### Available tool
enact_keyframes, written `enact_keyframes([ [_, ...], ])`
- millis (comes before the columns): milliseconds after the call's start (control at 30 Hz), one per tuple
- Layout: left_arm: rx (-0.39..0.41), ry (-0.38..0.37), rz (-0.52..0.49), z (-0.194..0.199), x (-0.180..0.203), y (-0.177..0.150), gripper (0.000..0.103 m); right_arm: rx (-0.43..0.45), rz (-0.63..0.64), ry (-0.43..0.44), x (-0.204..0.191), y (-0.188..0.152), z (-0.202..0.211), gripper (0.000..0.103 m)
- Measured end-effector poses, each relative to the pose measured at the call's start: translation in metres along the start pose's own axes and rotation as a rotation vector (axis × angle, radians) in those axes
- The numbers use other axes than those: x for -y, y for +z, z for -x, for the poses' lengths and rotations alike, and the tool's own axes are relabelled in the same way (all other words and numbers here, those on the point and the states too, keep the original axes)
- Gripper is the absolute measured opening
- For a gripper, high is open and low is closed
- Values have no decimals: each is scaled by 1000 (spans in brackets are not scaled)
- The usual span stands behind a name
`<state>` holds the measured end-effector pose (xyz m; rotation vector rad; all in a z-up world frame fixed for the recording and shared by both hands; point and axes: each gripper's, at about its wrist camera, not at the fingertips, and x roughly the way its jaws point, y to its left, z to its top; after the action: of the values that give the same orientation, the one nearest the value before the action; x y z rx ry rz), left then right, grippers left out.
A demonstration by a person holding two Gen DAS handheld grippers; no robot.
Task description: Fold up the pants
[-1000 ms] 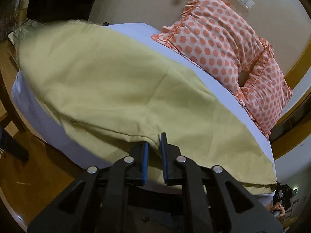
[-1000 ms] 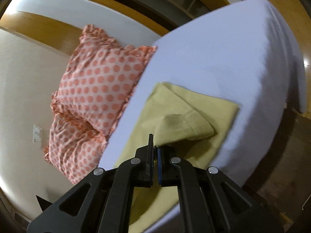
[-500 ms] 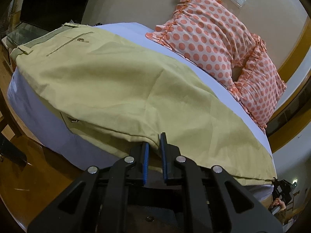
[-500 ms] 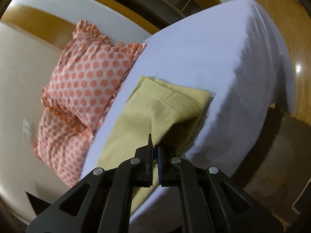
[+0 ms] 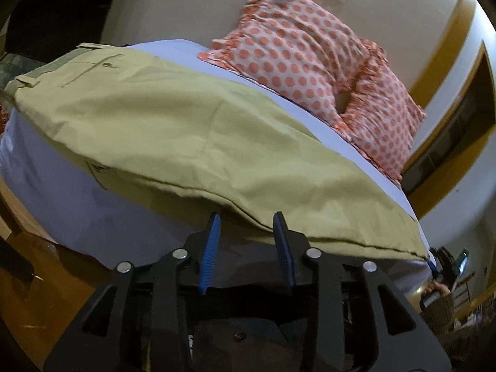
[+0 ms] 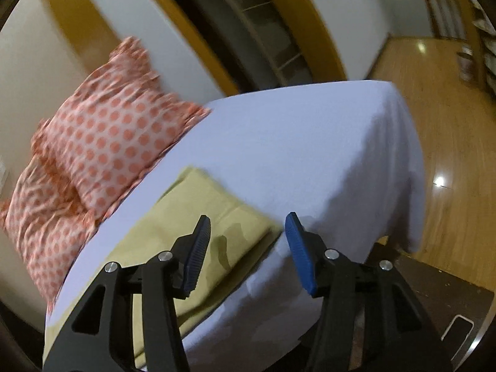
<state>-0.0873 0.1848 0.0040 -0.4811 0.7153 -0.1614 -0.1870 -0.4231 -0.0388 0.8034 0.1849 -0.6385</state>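
The pants (image 5: 192, 130) lie flat, folded lengthwise, along the near edge of the bed (image 6: 279, 142). The left gripper (image 5: 246, 221) and right gripper (image 6: 248, 226) are both spread apart, holding nothing. Two polka-dot pillows (image 5: 310, 62) rest against the wall.

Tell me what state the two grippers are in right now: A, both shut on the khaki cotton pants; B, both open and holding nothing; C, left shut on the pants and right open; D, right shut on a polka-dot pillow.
B: the left gripper and right gripper each show a wide gap between their blue pads, while the khaki cotton pants lie flat on the white-sheeted bed.
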Motion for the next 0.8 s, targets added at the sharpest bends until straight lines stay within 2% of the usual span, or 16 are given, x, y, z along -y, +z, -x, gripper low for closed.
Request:
enact_keyframes([
  [33, -4, -20, -5, -1, 2, -2, 39, -5, 18, 14, -3, -4, 2, 51],
  [133, -15, -53, -13, -5, 5, -5, 42, -50, 18, 83, -9, -15, 3, 32],
  [233, -26, -83, -13, -9, 8, -7, 45, -78, 4, 132, -13, -20, -2, 6],
  [333, -25, -99, -11, -10, 6, -9, 50, -34, 61, 160, -30, -18, -4, 5],
  [400, -10, -110, 8, -6, 2, -10, 56, -1, 107, 224, -56, -13, 2, 4],
  [500, 17, -115, 37, 1, -4, -11, 60, 0, 214, 423, -127, -16, 12, 4],
  [567, 27, -93, 42, 4, -6, -13, 62, -60, 314, 607, -192, -39, 20, 4],
  [600, 28, -82, 41, 5, -6, -14, 62, -90, 347, 662, -211, -50, 22, 4],
  [667, 35, -50, 33, 7, -5, -16, 64, -202, 451, 814, -265, -93, 30, 4],
  [700, 40, -41, 30, 7, -5, -16, 66, -291, 520, 888, -292, -126, 35, 4],
  [767, 61, -23, 23, 10, -6, -17, 71, -433, 666, 933, -325, -177, 39, 5],
  [800, 67, -20, 20, 11, -6, -17, 73, -536, 811, 922, -343, -216, 43, 7],
])
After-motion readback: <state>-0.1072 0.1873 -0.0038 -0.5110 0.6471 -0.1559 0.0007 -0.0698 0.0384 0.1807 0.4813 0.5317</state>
